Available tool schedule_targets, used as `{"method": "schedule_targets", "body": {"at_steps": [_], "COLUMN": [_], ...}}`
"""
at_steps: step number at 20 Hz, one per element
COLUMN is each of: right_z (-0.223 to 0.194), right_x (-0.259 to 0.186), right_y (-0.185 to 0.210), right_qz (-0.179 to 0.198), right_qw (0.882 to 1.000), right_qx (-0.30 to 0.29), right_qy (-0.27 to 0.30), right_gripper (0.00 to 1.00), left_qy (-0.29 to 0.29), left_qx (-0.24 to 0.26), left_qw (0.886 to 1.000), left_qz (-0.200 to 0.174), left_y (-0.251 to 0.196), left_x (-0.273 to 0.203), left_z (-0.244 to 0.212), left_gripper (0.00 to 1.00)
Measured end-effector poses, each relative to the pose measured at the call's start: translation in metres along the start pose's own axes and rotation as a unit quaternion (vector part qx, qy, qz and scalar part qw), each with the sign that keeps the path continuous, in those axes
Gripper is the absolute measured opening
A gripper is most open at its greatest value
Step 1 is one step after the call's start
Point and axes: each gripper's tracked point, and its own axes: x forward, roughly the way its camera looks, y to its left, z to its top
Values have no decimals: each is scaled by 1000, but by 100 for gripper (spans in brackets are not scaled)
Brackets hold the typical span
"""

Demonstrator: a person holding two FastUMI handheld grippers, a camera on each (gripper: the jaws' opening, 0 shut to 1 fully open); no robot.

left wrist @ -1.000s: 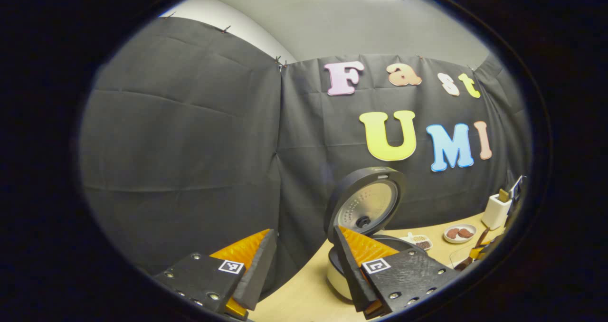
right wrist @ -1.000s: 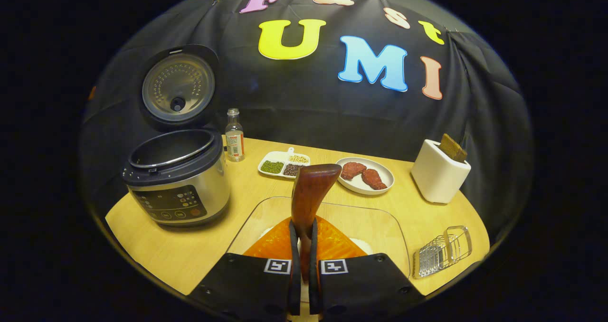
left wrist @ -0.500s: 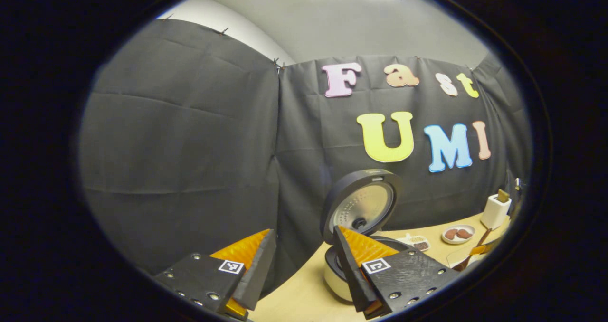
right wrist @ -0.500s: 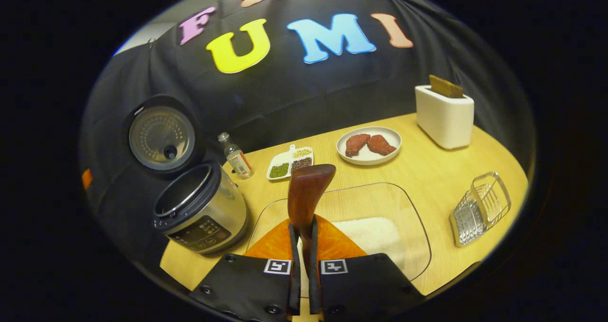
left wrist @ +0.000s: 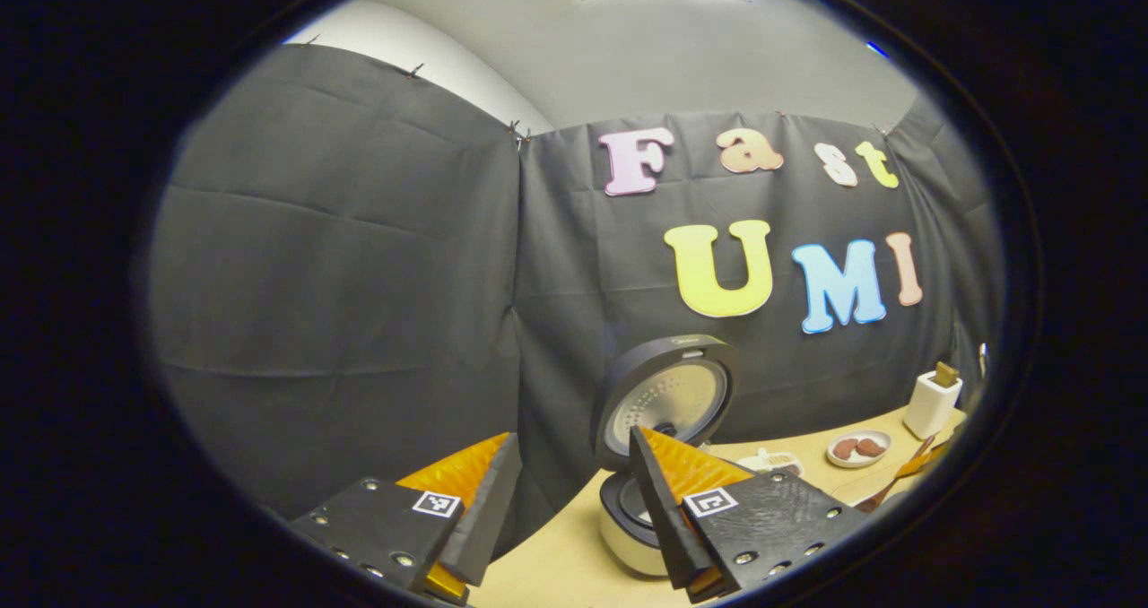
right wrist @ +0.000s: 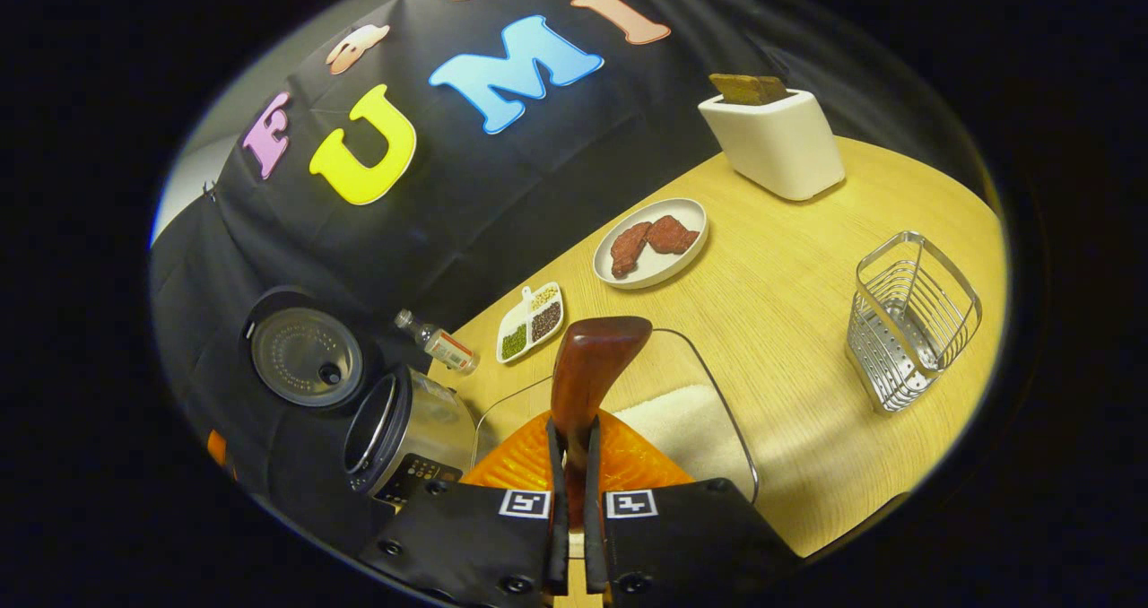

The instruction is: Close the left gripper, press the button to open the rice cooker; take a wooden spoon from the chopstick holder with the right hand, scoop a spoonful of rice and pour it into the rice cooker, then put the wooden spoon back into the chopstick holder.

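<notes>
My right gripper is shut on the handle of a dark wooden spoon, which points forward over a clear glass dish holding white rice. The spoon's bowl end is hidden behind the fingers. The rice cooker stands to the left with its lid swung up and its pot showing dark inside. A wire chopstick holder sits at the right, with nothing in it. My left gripper hangs open, off the table's left end, with the open rice cooker beyond its right finger.
On the wooden table are a plate of red meat, a small divided dish of beans, a little bottle and a white box holding a brown slab. Black cloth walls close the back.
The right gripper has rolled over with the spoon, so its whole view tilts, and it has closed on the rice dish. The left gripper has drifted slightly away from the cooker, still open.
</notes>
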Motion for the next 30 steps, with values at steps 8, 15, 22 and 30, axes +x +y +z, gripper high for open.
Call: {"method": "schedule_targets", "body": {"at_steps": [8,15,22,30], "right_z": [39,62,49,8], "right_x": [-14,-9,14,49], "right_y": [22,88,167,250], "right_qz": [43,104,155,201], "right_qw": [995,988,983,978], "right_qx": [93,111,95,51], "right_qy": [-14,-23,-6,22], "right_gripper": [8,8,8,8], "left_qy": [-4,-6,-1,11], "left_qx": [-2,-1,-2,-3], "left_qw": [1000,1000,1000,998], "left_qz": [-3,7,24,69], "left_y": [-8,9,40,96], "left_x": [-7,-9,-10,-25], "left_z": [6,6,-4,-20], "left_gripper": [74,74,74,75]}}
